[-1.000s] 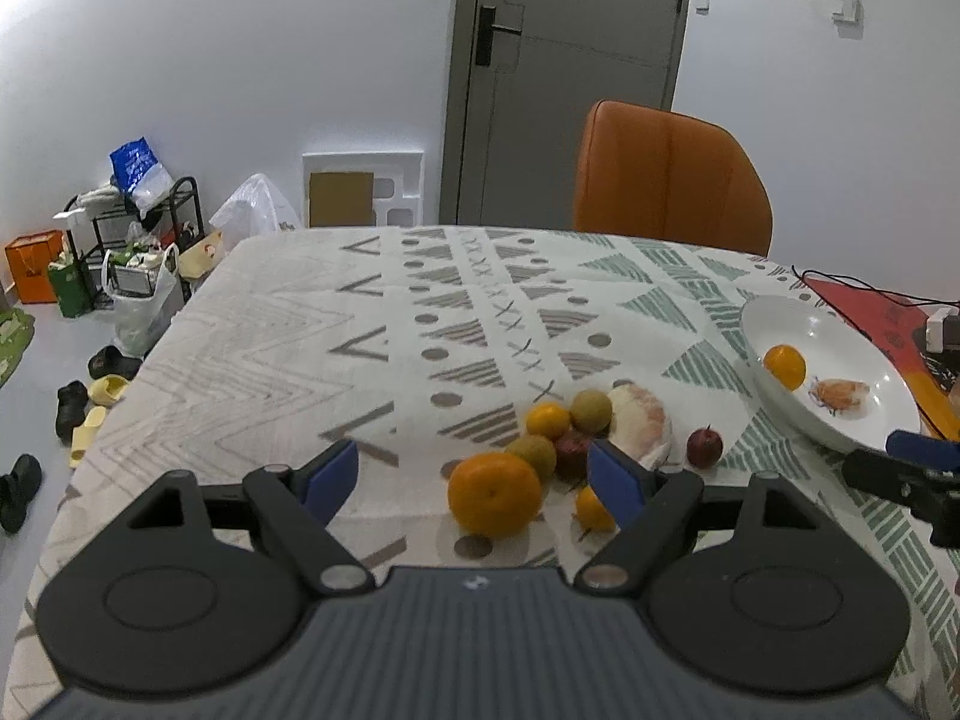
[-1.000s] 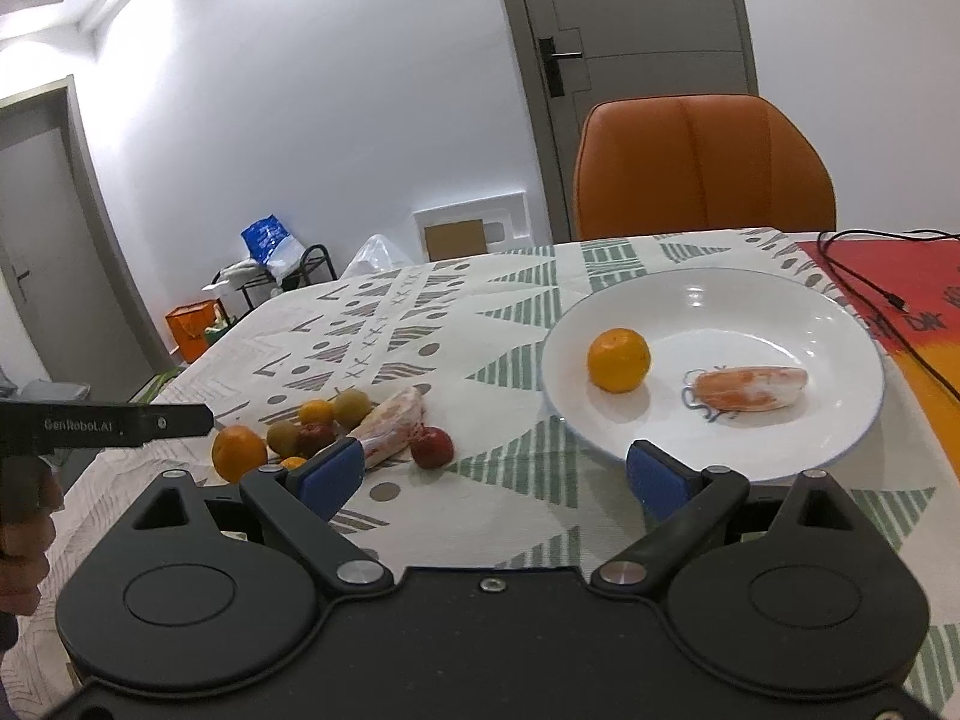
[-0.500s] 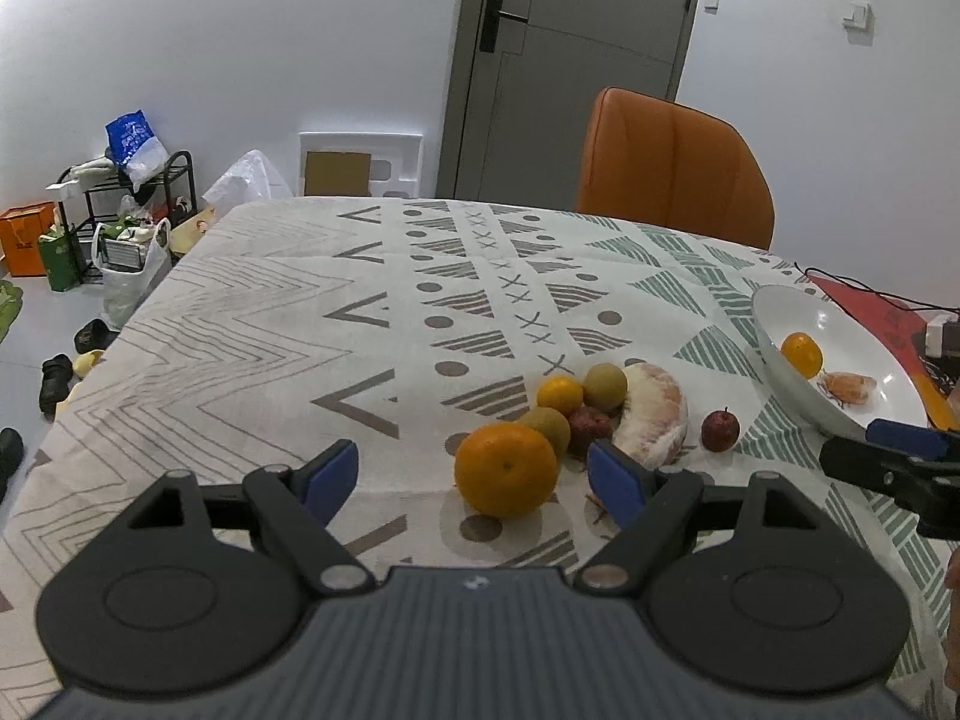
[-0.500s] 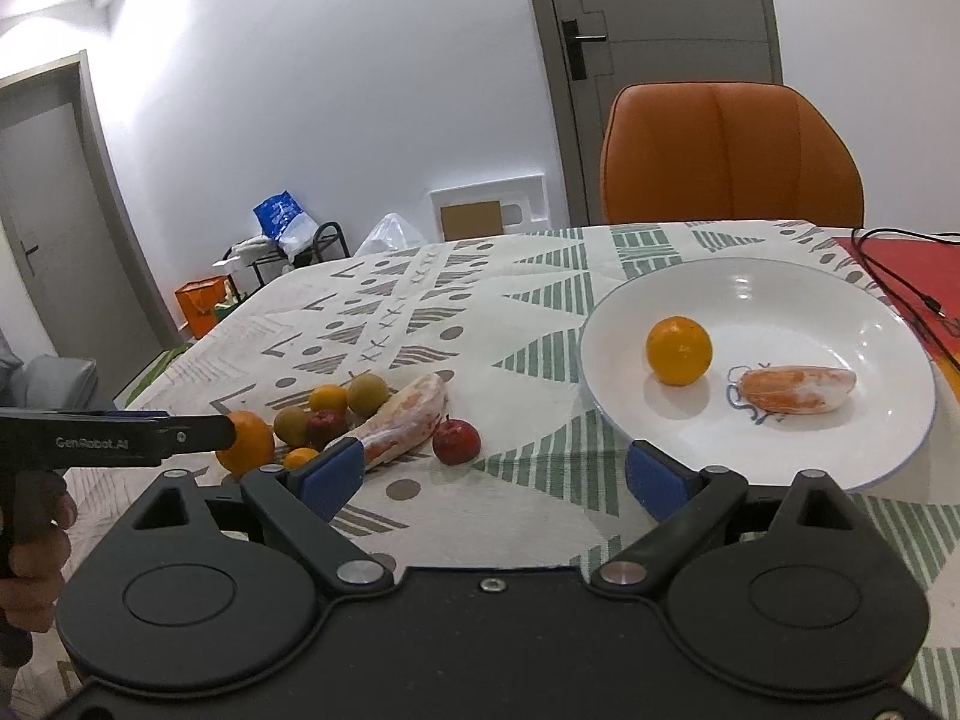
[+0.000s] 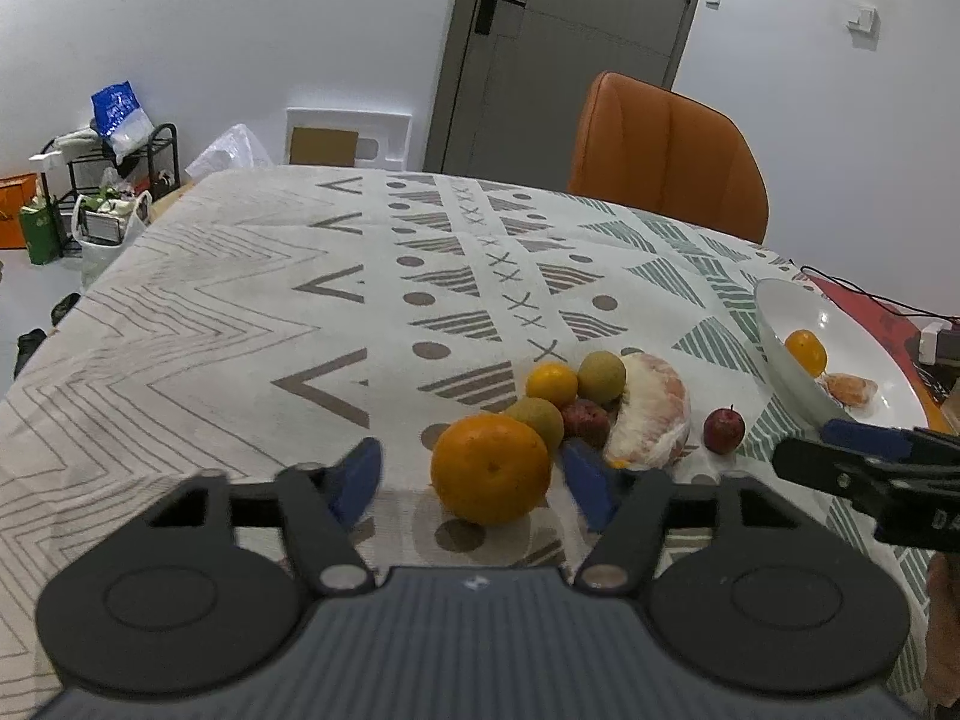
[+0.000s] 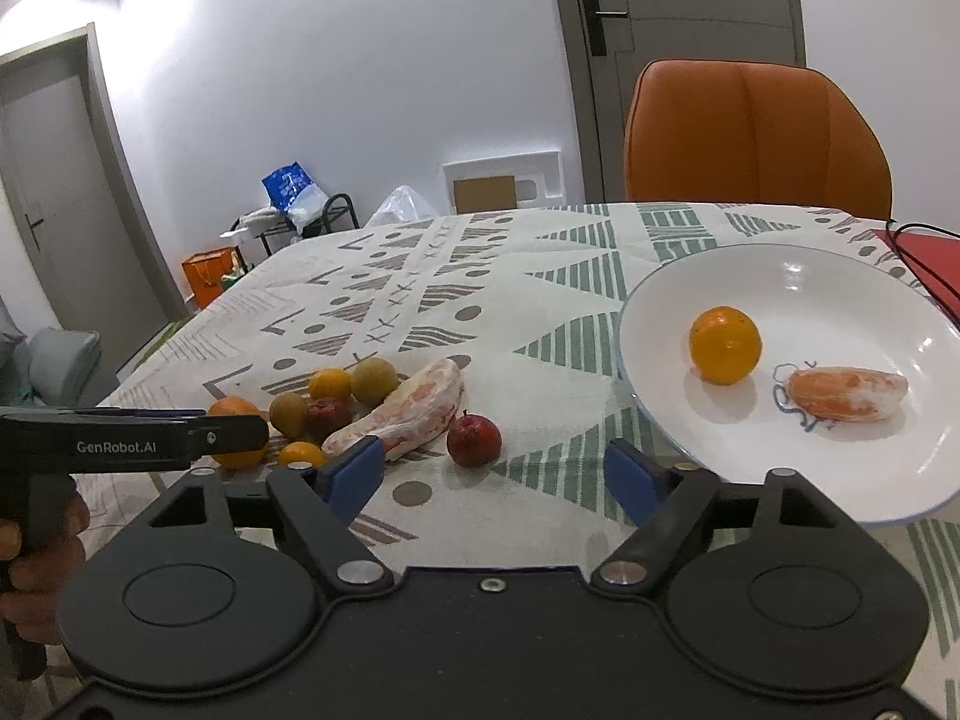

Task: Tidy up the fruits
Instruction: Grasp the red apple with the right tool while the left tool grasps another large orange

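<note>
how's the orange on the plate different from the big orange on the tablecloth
The orange on the plate sits alone beside a peeled segment; the big orange lies on the tablecloth against a fruit cluster, between the open left gripper fingers. It looks larger. Both are round, whole, unpeeled.

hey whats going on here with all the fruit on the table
A person with a gripper in each hand is sorting fruit onto a white plate. The plate already holds a small orange and a peeled citrus segment. The left gripper is open around a big orange at the near edge of the pile on the tablecloth, not yet closed on it. The right gripper is open and empty, near the plate.
</note>
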